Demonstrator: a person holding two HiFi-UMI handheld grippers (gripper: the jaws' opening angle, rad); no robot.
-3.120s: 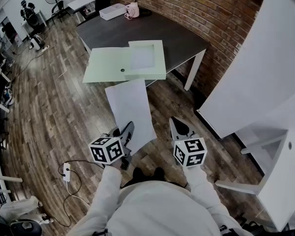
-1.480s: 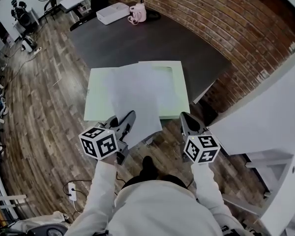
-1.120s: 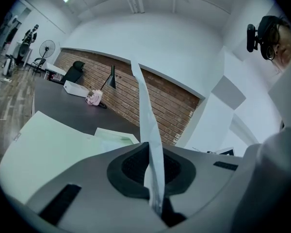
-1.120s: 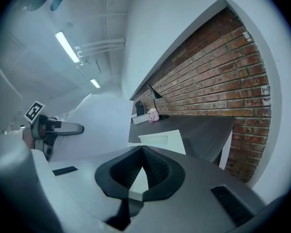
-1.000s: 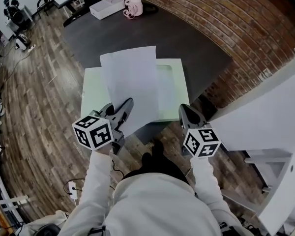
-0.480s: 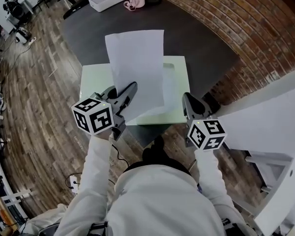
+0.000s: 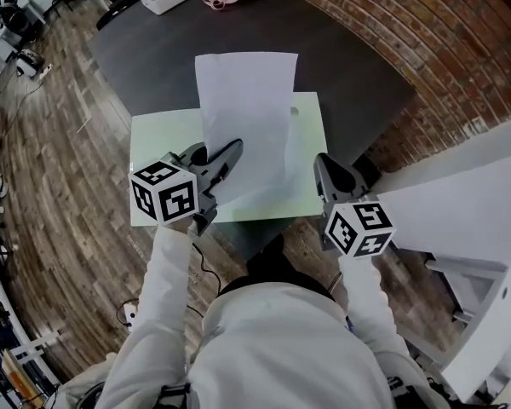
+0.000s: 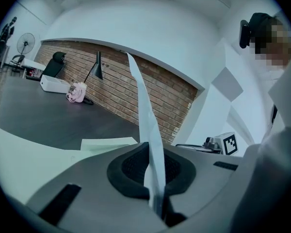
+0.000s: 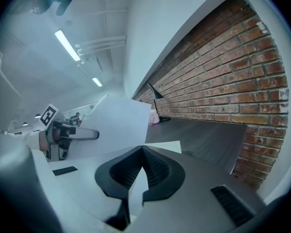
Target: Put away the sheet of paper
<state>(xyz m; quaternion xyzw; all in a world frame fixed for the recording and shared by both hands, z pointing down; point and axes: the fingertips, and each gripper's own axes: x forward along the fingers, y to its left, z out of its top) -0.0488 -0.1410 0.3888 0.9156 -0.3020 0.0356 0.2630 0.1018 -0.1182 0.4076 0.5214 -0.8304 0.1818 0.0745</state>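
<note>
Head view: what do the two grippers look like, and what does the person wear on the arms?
The left gripper and the right gripper have grey bodies and tapered fingers with black pads. Each carries a white cube with black square markers. The sleeves are long and white.

The sheet of paper (image 7: 245, 118) is white and plain. It is up in the air, standing tall and bending a little. Its low corner is pinched tight in the left gripper (image 7: 232, 150). Right under it lies the green folder (image 7: 162, 147). The folder is pale green, open and flat, on the near part of the dark table (image 7: 341, 66)
</note>
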